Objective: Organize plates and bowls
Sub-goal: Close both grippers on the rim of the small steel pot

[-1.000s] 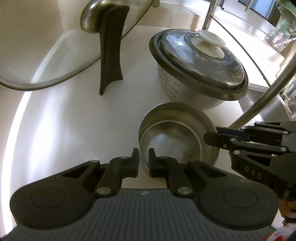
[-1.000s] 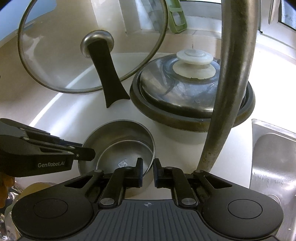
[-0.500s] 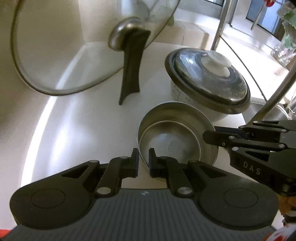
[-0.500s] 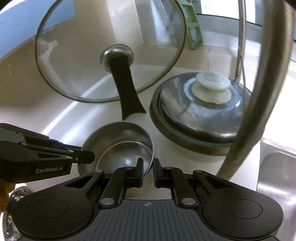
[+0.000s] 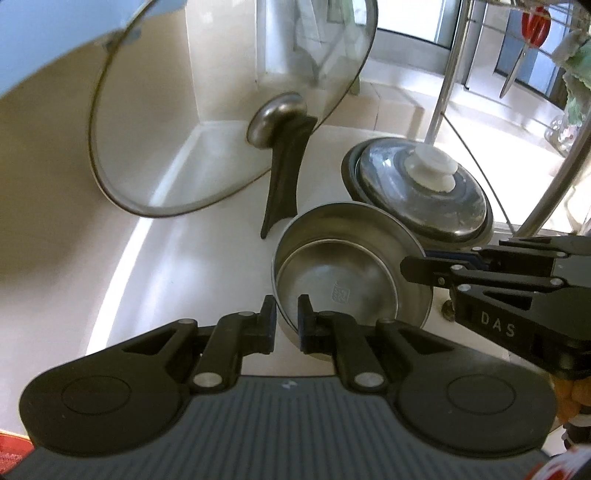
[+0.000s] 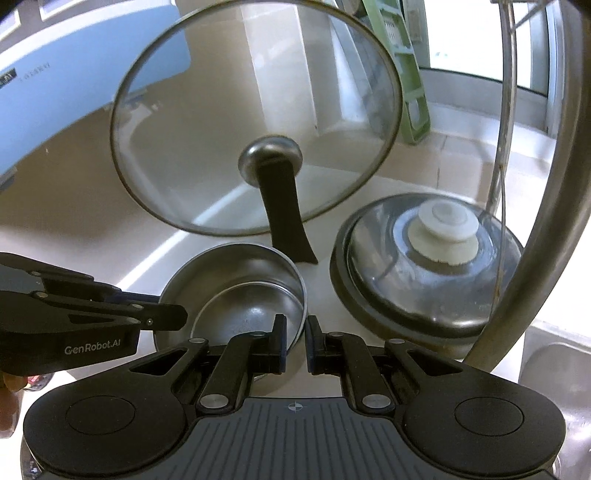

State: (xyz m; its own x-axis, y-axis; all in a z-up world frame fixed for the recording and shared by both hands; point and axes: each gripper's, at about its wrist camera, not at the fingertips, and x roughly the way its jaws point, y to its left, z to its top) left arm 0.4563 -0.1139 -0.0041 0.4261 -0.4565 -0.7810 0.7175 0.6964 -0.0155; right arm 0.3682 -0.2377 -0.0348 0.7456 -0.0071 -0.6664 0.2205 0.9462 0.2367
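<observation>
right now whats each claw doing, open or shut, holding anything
left claw: shut on the rim of the steel bowls.
right claw: shut on the opposite rim of the same steel bowls.

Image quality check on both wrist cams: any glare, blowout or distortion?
Left wrist: strong fisheye bending of the counter edge; window blown out; steel bowl sharp, stamp legible. Right wrist: glass lid shows reflections; faucet pipe looms large and soft; backlight at upper right.

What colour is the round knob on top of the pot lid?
The knob is creamy white, clearest in the right wrist view.
</observation>
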